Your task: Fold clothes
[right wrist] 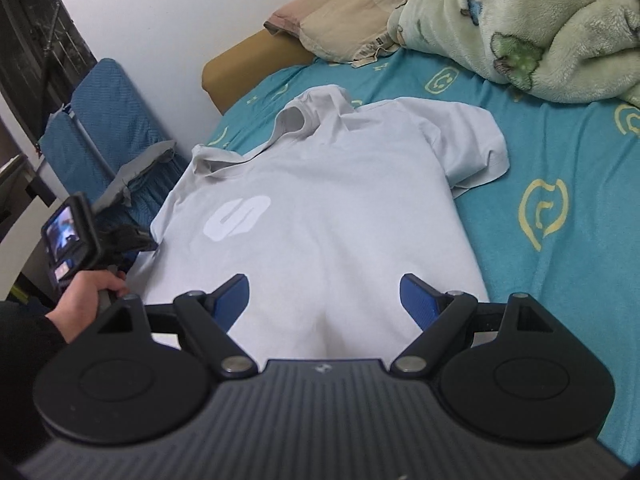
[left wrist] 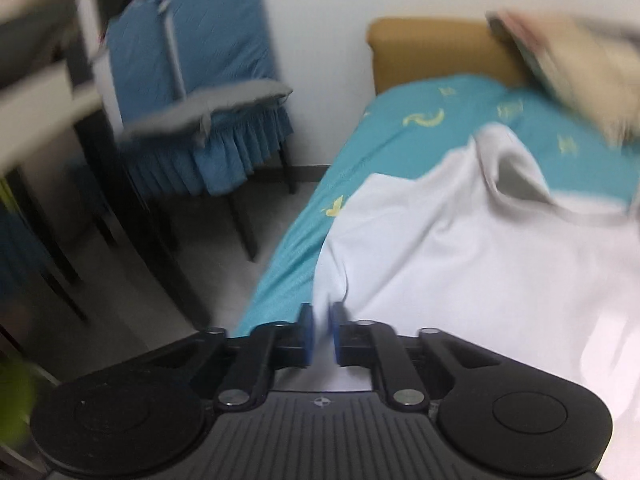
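Note:
A pale grey T-shirt with a white logo lies face up on the teal bed sheet, collar towards the headboard, one sleeve spread out to the right. My left gripper is shut on the T-shirt's left side edge; white cloth shows between its blue pads. In the right wrist view a hand holds that gripper at the same edge, by the side of the bed. My right gripper hangs open just above the shirt's lower part, with nothing pinched between its blue pads.
A chair with a blue cover and a grey cloth on its seat stands on the floor left of the bed. A green fleece blanket and a checked pillow lie at the head. A brown headboard meets the white wall.

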Demonstrator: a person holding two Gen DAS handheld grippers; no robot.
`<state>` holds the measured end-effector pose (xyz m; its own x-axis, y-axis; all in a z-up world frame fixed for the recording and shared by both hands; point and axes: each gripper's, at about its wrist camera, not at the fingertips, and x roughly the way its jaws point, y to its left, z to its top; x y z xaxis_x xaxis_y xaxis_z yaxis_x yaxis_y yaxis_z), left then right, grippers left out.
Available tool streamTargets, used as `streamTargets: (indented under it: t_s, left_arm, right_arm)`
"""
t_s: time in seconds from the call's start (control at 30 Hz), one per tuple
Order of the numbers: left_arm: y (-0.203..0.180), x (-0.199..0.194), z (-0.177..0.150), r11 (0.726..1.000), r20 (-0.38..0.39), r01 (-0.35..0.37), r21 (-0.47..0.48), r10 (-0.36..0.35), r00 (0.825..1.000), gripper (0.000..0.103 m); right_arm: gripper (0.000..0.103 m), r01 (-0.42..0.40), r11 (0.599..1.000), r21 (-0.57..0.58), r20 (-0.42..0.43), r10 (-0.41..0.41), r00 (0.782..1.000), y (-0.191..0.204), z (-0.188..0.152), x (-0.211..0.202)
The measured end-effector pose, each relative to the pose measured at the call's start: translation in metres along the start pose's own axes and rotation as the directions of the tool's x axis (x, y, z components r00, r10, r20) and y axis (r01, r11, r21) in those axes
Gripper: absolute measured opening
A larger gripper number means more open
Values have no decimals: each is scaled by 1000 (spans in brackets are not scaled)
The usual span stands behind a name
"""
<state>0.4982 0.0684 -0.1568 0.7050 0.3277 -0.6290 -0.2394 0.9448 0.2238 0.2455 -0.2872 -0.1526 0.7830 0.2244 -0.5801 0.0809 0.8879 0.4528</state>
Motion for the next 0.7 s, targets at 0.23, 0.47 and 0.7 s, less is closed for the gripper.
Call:
streamTargets:
  t_s: [0.23,0.47,0.7]
  left_arm:
    - [-85,-64,-3,955,269,-149,255,77,960,3]
    - [-178,-76,-47,865,149,22,501,-111,983,4]
    - [-139,-83,-30,954,112,207,216,-235,965,36]
  right_arm:
    - [84,51,997,65,45,-54,998,-16,6,-12]
    - [84,127,984,128,92,-139,986,-36,14,-18]
    - [84,145,977,156,78,-159,984,-45,10,-15]
